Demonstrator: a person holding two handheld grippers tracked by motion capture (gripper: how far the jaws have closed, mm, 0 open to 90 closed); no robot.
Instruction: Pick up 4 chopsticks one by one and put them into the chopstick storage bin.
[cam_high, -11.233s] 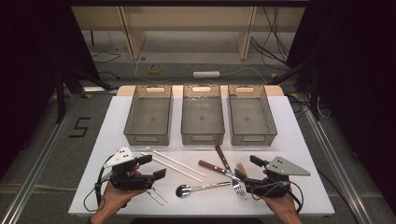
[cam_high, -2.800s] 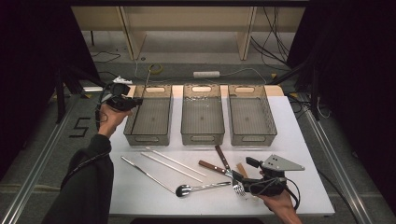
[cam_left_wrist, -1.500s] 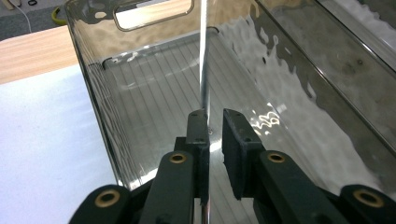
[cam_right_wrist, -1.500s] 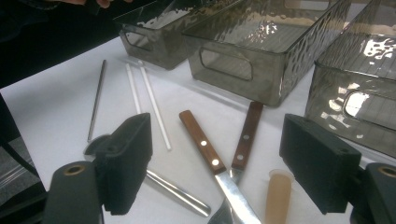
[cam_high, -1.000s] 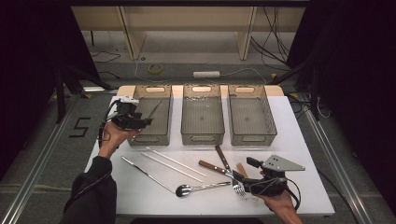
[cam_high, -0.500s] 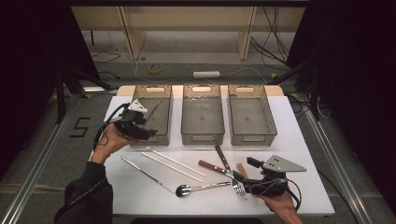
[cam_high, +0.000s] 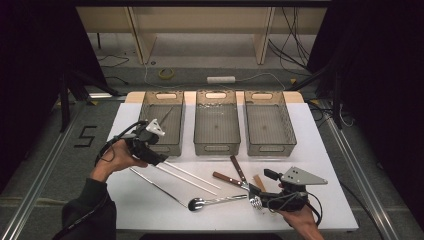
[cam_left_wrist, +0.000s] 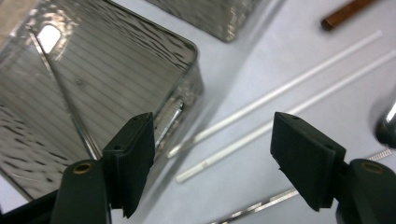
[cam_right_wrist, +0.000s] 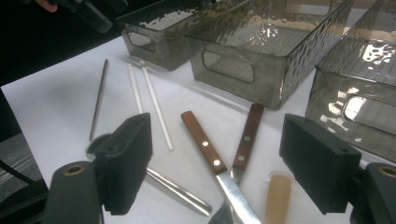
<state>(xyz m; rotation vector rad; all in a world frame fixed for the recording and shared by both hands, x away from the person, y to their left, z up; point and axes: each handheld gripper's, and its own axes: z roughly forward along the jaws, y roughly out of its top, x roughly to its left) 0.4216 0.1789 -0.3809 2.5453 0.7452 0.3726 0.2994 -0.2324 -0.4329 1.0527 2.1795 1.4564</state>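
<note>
My left gripper (cam_high: 150, 150) hangs at the left bin (cam_high: 161, 121), fingers (cam_left_wrist: 130, 163) apart and empty.
They have just been opening; a thin metal rod (cam_high: 166, 116) leans inside that bin, at upper left of the high view. Two white straws (cam_left_wrist: 280, 105) lie just past it on the table (cam_high: 325, 145). Lower right, my right gripper (cam_right_wrist: 224, 186) rests with fingers spread, empty, over two wooden-handled knives (cam_right_wrist: 205, 144).

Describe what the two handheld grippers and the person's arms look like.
Both the left gripper and the right gripper are black, each with two blocky black jaws, a grey three-cornered plate on top and a trailing black cable. The left arm wears a dark sleeve.
</note>
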